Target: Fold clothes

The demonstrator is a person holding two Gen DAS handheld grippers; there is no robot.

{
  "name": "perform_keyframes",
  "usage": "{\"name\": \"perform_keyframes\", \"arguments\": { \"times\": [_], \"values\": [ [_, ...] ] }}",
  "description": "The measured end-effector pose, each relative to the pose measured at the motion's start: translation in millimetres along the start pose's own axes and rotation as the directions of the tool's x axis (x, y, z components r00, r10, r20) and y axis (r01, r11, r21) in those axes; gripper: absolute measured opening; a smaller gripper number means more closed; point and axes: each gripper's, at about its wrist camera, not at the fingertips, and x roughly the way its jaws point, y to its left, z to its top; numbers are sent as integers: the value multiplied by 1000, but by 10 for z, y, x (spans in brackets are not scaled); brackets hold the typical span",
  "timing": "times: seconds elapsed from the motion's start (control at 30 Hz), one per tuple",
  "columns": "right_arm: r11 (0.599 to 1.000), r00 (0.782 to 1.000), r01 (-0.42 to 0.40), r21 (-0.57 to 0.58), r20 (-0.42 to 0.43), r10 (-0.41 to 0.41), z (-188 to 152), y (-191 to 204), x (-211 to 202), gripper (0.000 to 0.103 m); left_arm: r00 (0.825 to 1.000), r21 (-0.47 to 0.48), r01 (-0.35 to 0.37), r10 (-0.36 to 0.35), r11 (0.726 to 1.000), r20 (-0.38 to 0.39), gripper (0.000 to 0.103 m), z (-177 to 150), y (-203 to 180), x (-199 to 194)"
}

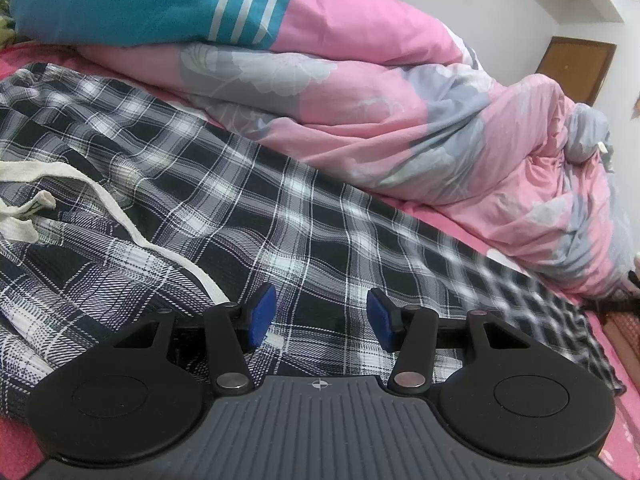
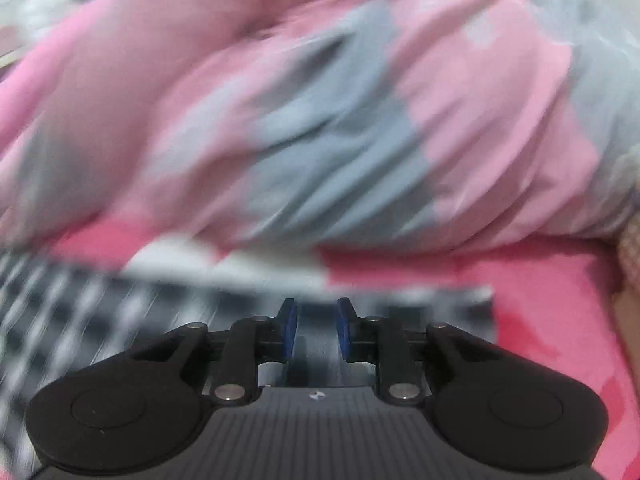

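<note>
Across frame centre, plaid pants (image 1: 224,208) spread flat on pink bed (image 1: 600,336), unfolded; folding all left. Left gripper (image 1: 321,317) half open, empty, over pants. Right gripper (image 2: 316,330) narrowly apart, grip unclear, blurred.

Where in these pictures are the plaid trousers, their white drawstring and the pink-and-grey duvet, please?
plaid trousers (image 1: 248,200): left wrist view, on the flat checked leg cloth.
white drawstring (image 1: 116,208): left wrist view, on the cord's curving middle.
pink-and-grey duvet (image 1: 360,92): left wrist view, on a pink fold.
</note>
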Motion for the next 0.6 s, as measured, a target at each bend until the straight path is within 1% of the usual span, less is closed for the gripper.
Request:
{"name": "perform_keyframes", "arguments": {
  "times": [0.03,0.07,0.1,0.13,0.17,0.2,0.23,0.27,0.3,0.33,0.37,0.4,0.43,0.47,0.5,0.53,0.6],
  "values": [
    [1000,1000,-12,-24,-23,11,-130,-36,-40,22,1000,0,0,0,1000,0,50,0,1,1],
    [999,997,43,-16,-64,-44,-261,-173,-2,22,1000,-1,1,-1,1000,0,50,-1,4,1],
    [992,988,121,30,-97,-117,-366,-370,31,22,1000,-1,1,-1,1000,1,50,0,3,0],
    [979,984,162,125,-97,-151,-452,-633,-23,17,1000,-1,1,-1,1000,1,50,1,2,-1],
    [951,983,181,253,-78,-166,-514,-907,-147,15,1000,-1,1,-1,1000,1,50,1,0,0],
    [909,974,228,348,-75,-216,-553,-1108,-281,17,1000,-1,1,-1,1000,1,50,1,-2,1],
    [890,962,270,367,-75,-261,-570,-1185,-392,17,1000,0,1,-1,1000,1,50,-2,4,1],
    [901,964,262,346,-55,-260,-573,-1176,-500,16,1000,0,1,-1,1000,1,50,-6,9,1],
    [921,973,223,319,-24,-228,-571,-1104,-596,16,1000,0,2,-2,1000,1,50,0,15,4],
    [945,984,167,281,5,-175,-563,-976,-642,17,1000,0,1,-1,1000,1,50,0,15,4],
    [970,993,102,220,27,-111,-544,-783,-646,17,1000,0,2,-2,1000,1,50,1,16,1],
    [987,998,46,152,39,-53,-541,-594,-641,17,1000,-2,3,-3,1000,1,50,2,19,0],
    [997,999,13,79,29,-16,-580,-414,-614,19,1000,-4,4,-4,1000,1,50,3,21,0],
    [1000,1000,0,17,-12,0,-640,-269,-549,22,1000,-5,5,-5,1000,1,50,5,24,-1],
    [999,997,11,-36,-81,-13,-708,-208,-442,22,1000,-8,6,-6,1000,1,50,7,26,-2],
    [996,991,33,-78,-128,-43,-794,-215,-407,22,1000,-10,7,-7,1000,1,50,9,29,-3],
    [991,985,85,-104,-141,-99,-942,-345,-538,23,1000,-16,9,-9,1000,-1,50,14,31,1]
  ]
}}
